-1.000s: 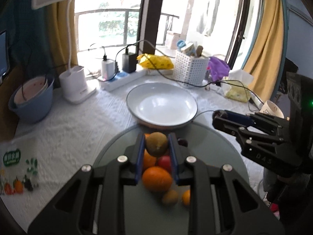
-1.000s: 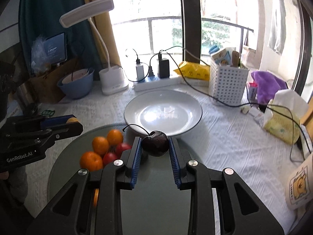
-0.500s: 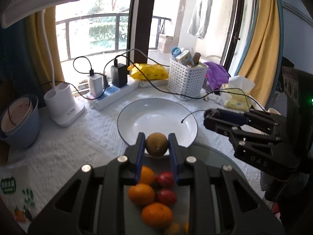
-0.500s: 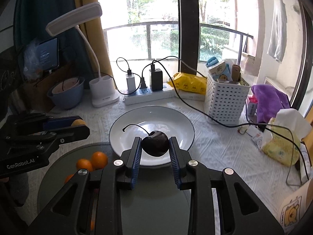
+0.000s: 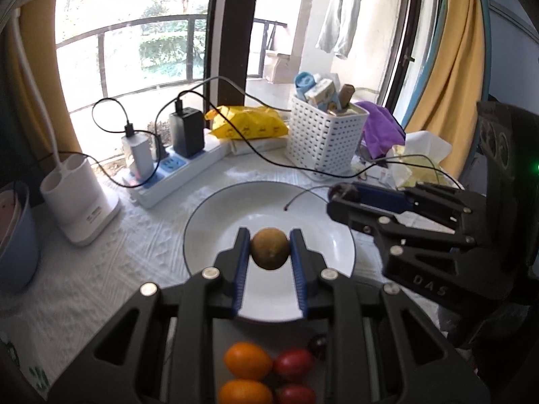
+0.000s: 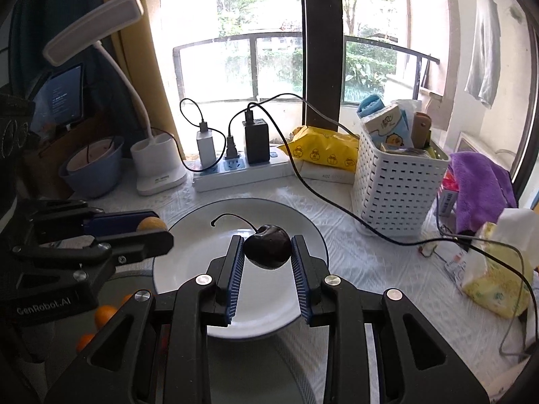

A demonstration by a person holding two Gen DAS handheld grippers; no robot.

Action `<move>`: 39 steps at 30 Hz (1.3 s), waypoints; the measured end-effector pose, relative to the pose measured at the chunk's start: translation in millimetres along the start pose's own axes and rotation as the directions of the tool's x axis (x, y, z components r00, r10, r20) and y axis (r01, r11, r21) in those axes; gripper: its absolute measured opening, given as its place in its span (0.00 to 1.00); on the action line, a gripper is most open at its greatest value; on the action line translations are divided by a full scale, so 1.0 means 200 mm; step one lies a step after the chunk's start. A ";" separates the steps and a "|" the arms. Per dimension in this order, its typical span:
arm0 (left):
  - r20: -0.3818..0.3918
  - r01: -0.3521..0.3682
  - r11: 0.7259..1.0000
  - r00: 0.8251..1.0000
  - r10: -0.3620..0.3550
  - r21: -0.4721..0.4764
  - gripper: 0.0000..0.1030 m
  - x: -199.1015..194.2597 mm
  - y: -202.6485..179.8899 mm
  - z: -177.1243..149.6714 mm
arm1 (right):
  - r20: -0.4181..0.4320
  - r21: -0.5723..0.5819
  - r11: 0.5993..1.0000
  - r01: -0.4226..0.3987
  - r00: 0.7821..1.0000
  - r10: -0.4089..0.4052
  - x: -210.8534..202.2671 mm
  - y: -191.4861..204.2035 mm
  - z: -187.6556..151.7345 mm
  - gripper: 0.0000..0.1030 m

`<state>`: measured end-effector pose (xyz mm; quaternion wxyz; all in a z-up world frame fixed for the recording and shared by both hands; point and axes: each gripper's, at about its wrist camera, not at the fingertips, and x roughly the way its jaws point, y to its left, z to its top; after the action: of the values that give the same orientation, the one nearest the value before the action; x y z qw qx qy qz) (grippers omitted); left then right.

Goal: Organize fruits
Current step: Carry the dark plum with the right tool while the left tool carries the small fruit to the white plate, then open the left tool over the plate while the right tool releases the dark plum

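My left gripper (image 5: 269,249) is shut on a brown kiwi (image 5: 270,248) and holds it above the near part of the empty white plate (image 5: 215,215). My right gripper (image 6: 267,250) is shut on a dark cherry (image 6: 268,249) with a long stem, above the same plate (image 6: 303,225). Each gripper shows in the other's view: the right one (image 5: 340,193) at the plate's right side, the left one (image 6: 151,225) at its left. Oranges (image 5: 247,361) and small red fruits (image 5: 292,364) lie on the grey round tray (image 6: 296,343) below the fingers.
Behind the plate stand a white lamp base (image 5: 79,198), a power strip with chargers (image 5: 175,171), a yellow packet (image 5: 247,128) and a white perforated basket (image 5: 325,138). A black cable (image 6: 323,198) runs past the plate's far right. A blue bowl (image 6: 92,168) is at the left.
Both grippers have moved forward from over the grey tray to over the white plate, each keeping its fruit. The fruit pile now lies lower in both views.
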<state>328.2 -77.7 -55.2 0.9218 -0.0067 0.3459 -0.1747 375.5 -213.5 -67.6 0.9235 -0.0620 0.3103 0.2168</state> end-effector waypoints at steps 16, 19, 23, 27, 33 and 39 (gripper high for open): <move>-0.062 -0.037 0.999 0.997 0.035 -0.027 0.24 0.25 0.05 0.09 | -0.047 0.048 0.999 0.016 0.999 -0.014 0.26 -0.08 0.02 0.30; -0.084 -0.037 0.999 0.996 0.034 -0.033 0.25 0.28 0.05 0.09 | -0.052 0.056 0.998 0.016 0.999 -0.013 0.27 -0.10 0.01 0.30; -0.083 -0.050 0.998 0.996 0.046 -0.041 0.28 0.28 0.06 0.10 | -0.050 0.072 0.997 0.013 0.999 -0.010 0.27 -0.12 0.01 0.30; -0.068 -0.047 0.996 0.997 0.043 -0.070 0.47 0.24 0.08 0.11 | -0.054 0.077 0.997 0.023 0.998 -0.019 0.27 -0.12 0.01 0.30; -0.028 -0.050 0.994 0.998 0.048 -0.093 0.47 0.14 0.10 0.11 | -0.049 0.083 0.996 0.039 0.998 -0.035 0.23 -0.12 0.03 0.36; 0.007 -0.056 0.994 0.998 0.057 -0.098 0.48 0.03 0.11 0.10 | -0.046 0.086 0.995 0.054 0.998 -0.050 0.17 -0.10 0.04 0.36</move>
<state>352.2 -61.4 -45.8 0.9266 -0.0428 0.3496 -0.1314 411.9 -216.8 -82.3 0.9236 -0.0343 0.3379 0.1777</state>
